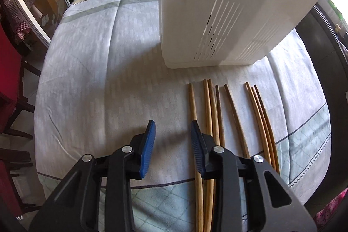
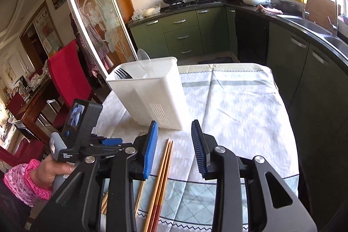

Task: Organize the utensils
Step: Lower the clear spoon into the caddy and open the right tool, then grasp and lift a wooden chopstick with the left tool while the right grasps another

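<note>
Both grippers are hanging spread and empty over the counter (image 1: pixel 97 58): the left gripper (image 1: pixel 173 145) beside the leftmost of the chopsticks (image 1: pixel 217 105), the right gripper (image 2: pixel 175 145) above another pair. The chopsticks are lying close together before the white holder (image 2: pixel 152 92), so a pinch is likely catching a neighbour or rolling one away.

The utensil holder (image 2: pixel 150 92) stood on the counter (image 2: pixel 235 105), with a fork (image 2: pixel 121 74) and a spoon (image 2: pixel 145 62) in it. Chopsticks (image 1: pixel 217 114) lay side by side on the counter just before the holder, tips toward it
</note>
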`<state>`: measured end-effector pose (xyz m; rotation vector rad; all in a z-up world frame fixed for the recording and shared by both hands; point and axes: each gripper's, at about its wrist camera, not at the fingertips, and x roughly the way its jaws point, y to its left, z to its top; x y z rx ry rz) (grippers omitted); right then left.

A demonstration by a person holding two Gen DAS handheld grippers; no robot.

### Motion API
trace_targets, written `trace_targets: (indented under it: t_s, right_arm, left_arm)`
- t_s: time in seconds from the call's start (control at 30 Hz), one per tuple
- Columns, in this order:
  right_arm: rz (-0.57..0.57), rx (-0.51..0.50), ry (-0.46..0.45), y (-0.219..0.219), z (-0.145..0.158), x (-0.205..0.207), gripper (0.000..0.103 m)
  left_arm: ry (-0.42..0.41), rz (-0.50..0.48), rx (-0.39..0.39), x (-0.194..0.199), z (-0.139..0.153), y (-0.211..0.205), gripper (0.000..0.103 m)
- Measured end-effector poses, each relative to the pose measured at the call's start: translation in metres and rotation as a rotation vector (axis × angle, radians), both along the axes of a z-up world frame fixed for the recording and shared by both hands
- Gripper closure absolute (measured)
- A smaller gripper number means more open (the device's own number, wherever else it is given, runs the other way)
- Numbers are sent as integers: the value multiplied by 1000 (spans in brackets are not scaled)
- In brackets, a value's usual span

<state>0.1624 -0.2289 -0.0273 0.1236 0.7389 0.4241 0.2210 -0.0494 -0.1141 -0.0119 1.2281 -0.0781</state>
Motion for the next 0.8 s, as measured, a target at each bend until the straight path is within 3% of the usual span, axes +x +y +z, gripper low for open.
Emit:
trace_targets:
  t_s: [0.3, 0.37, 0.8]
  right_arm:
    - [6, 34, 54, -10, -18, 7, 70]
    - [15, 39, 57, -7, -18, 7, 66]
    - [34, 30, 82, 1, -22, 9, 66]
  left_arm:
    - [10, 7, -7, -3, 5, -6, 71]
    - [7, 10, -12, -4, 7, -6, 71]
    - [39, -50, 59, -8, -2, -23, 70]
